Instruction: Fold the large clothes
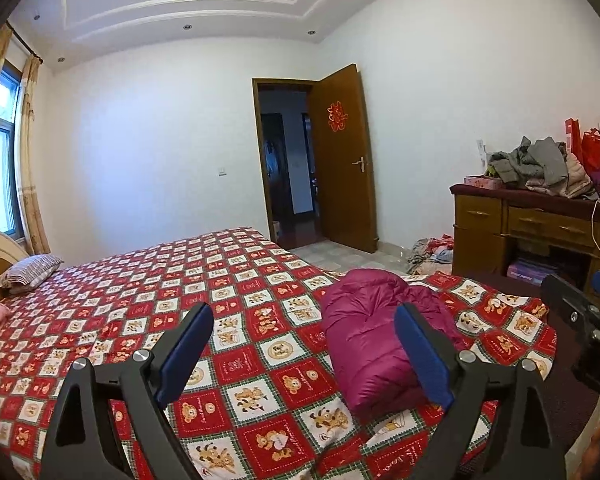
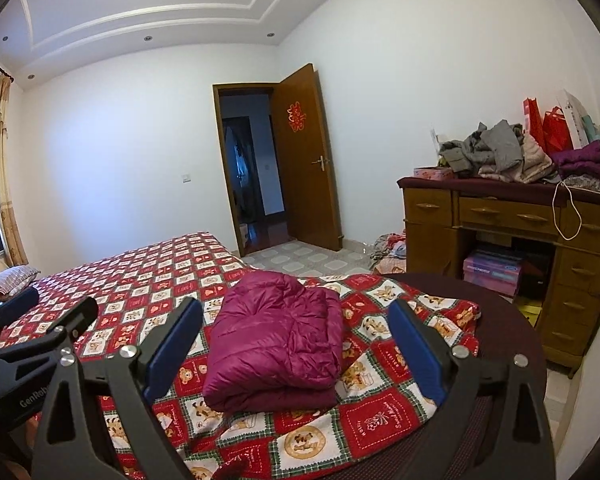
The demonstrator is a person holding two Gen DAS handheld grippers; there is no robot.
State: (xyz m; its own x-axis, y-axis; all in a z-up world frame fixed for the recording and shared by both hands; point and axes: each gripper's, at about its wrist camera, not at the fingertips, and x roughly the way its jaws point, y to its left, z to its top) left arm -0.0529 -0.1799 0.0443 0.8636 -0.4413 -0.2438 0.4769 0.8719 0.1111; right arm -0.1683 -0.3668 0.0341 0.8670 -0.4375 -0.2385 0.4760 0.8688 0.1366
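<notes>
A magenta puffer jacket lies folded in a thick bundle on the red patterned bedspread, near the bed's right edge. It also shows in the left wrist view. My left gripper is open and empty, held above the bed, with the jacket beside its right finger. My right gripper is open and empty, held back from the jacket, which lies between its fingers in the view. Each gripper shows at the edge of the other's view.
A wooden dresser piled with clothes and bags stands at the right. Pillows lie at the bed's head on the left. More clothes lie on the floor near the open door.
</notes>
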